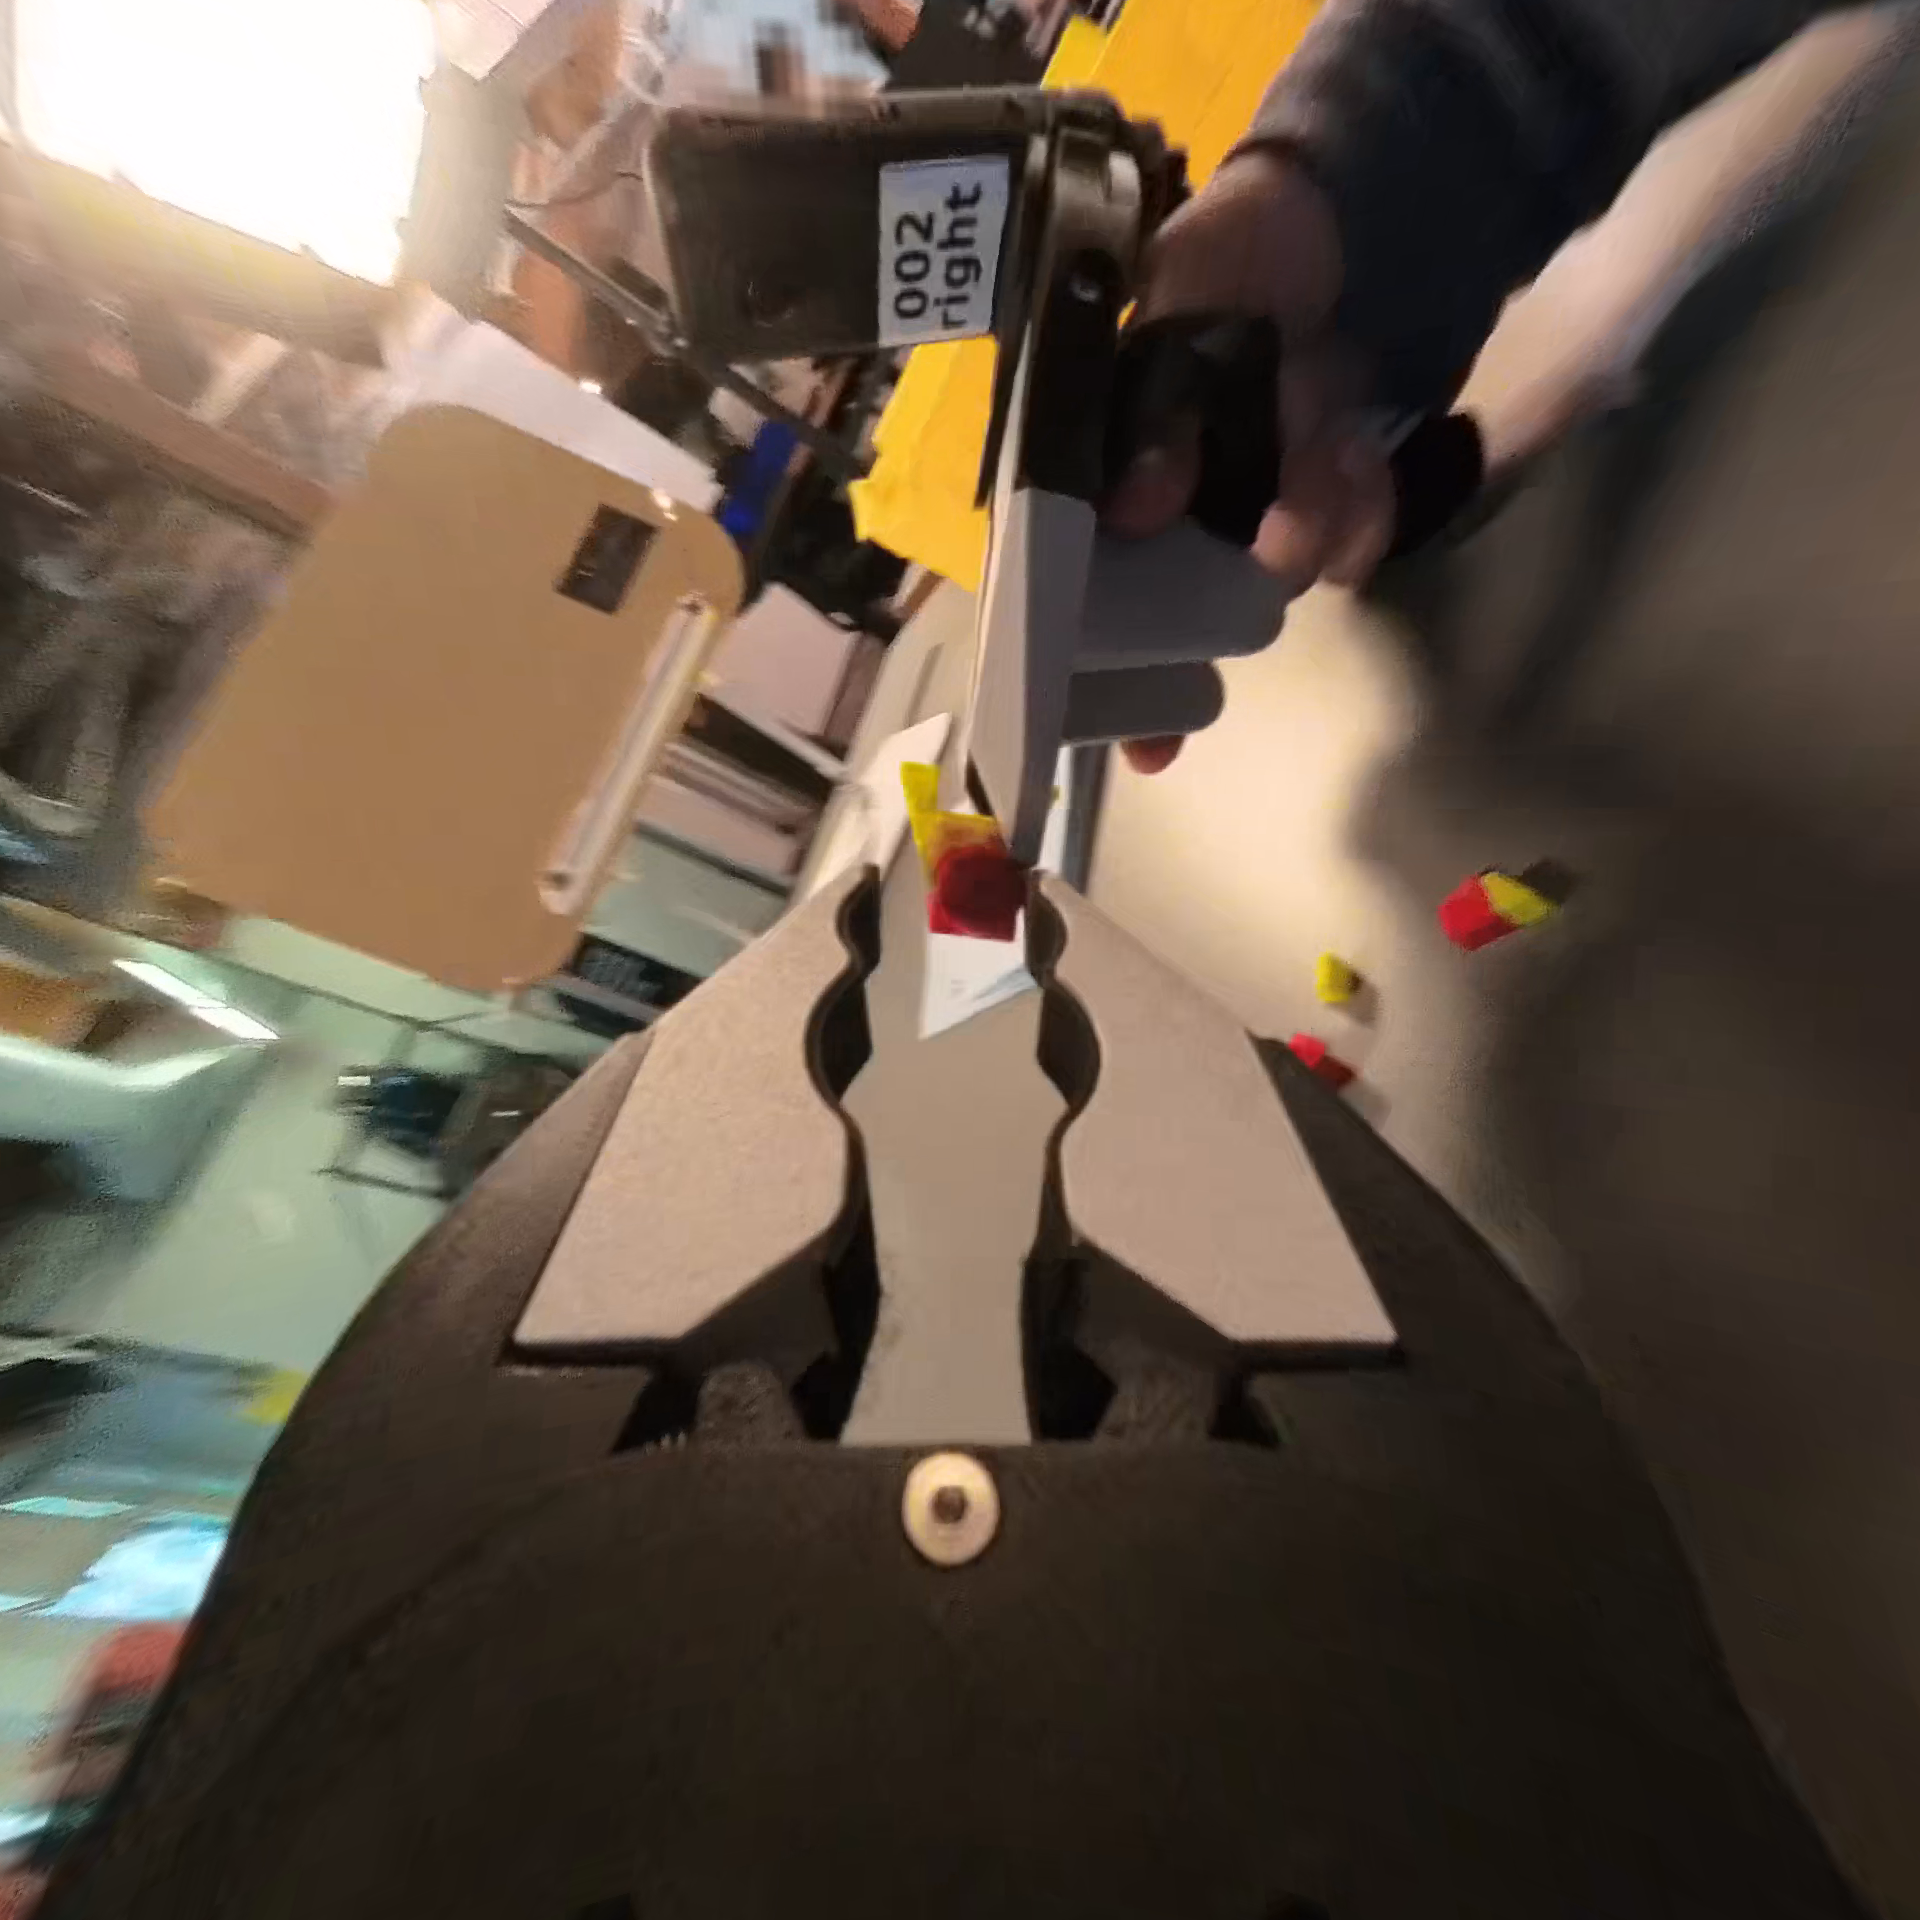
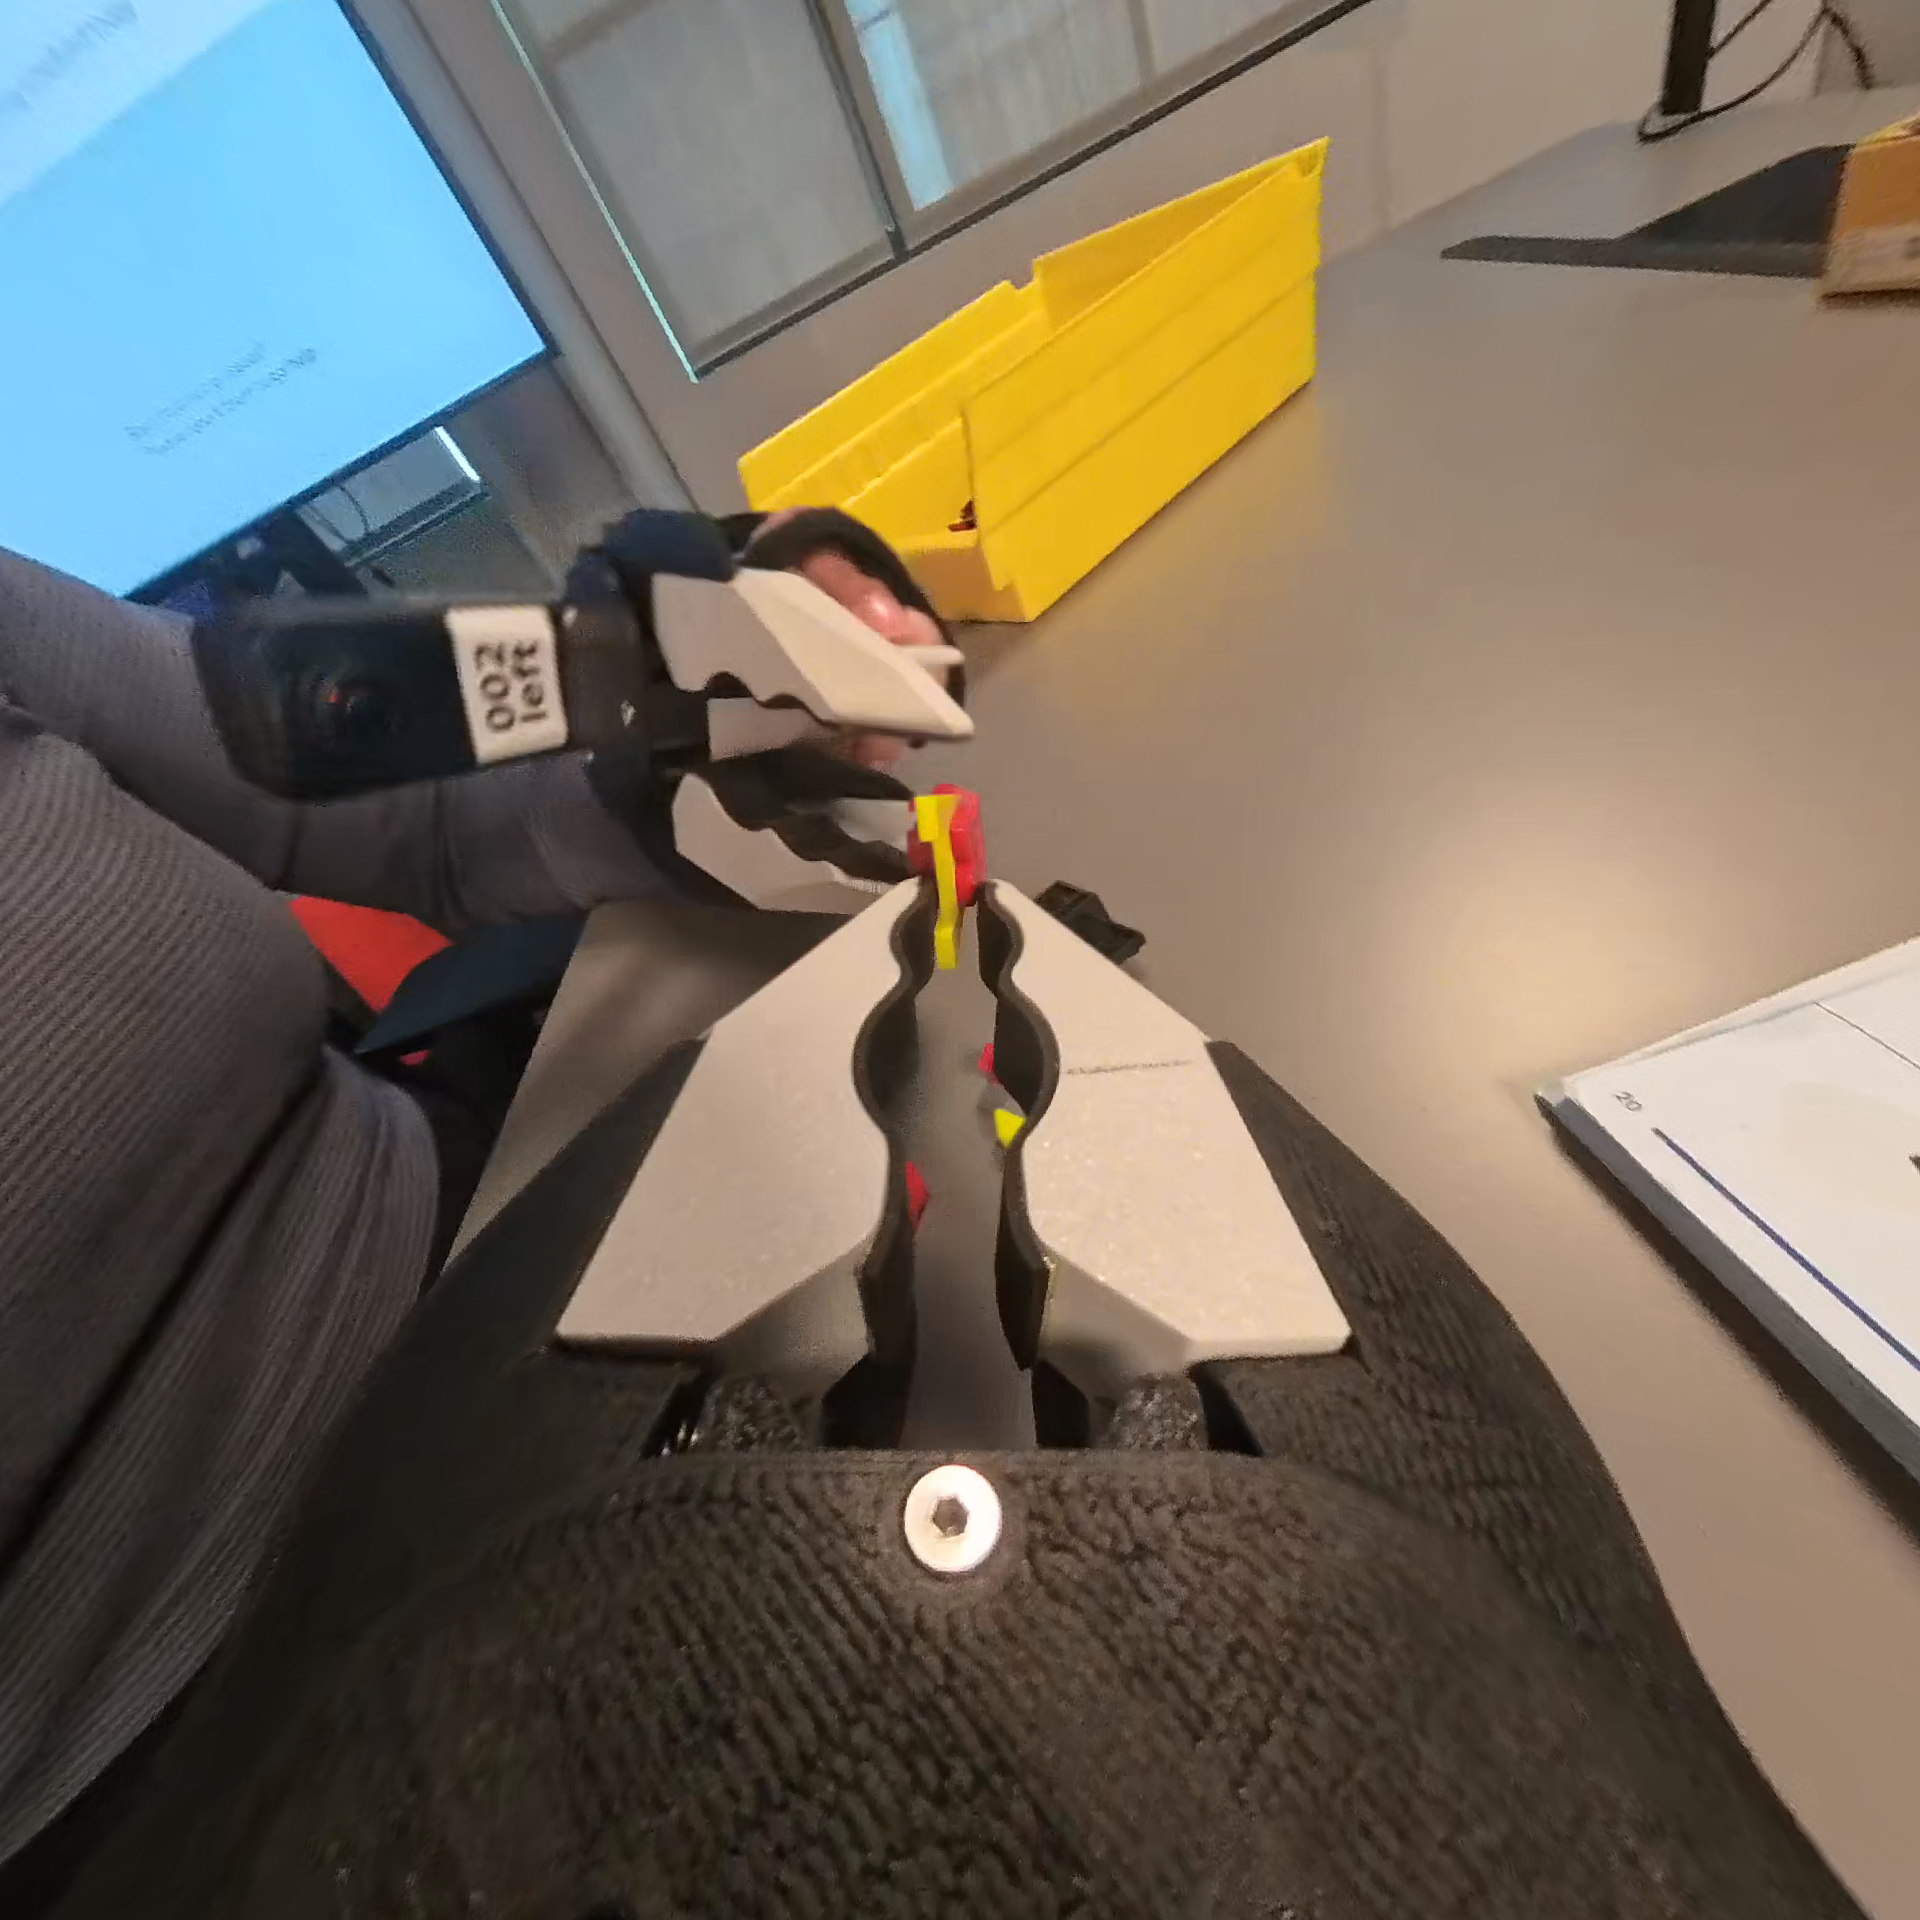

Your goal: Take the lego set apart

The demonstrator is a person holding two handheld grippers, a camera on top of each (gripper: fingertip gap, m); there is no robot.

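Altogether, 2 hand-held grippers (image 2: 948, 888) (image 1: 951, 878) pinch 1 red-yellow lego piece (image 2: 943, 852).

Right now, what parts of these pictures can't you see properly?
- Left wrist view: the room at the left is motion-blurred; only a tan panel is clear.
- Left wrist view: the loose bricks on the table are too small and soft to count studs.
- Right wrist view: inside the yellow bin, its walls hide nearly everything.
- Right wrist view: the paper is cut off by the right edge.
- Both views: the held lego piece is partly covered by tool tips.
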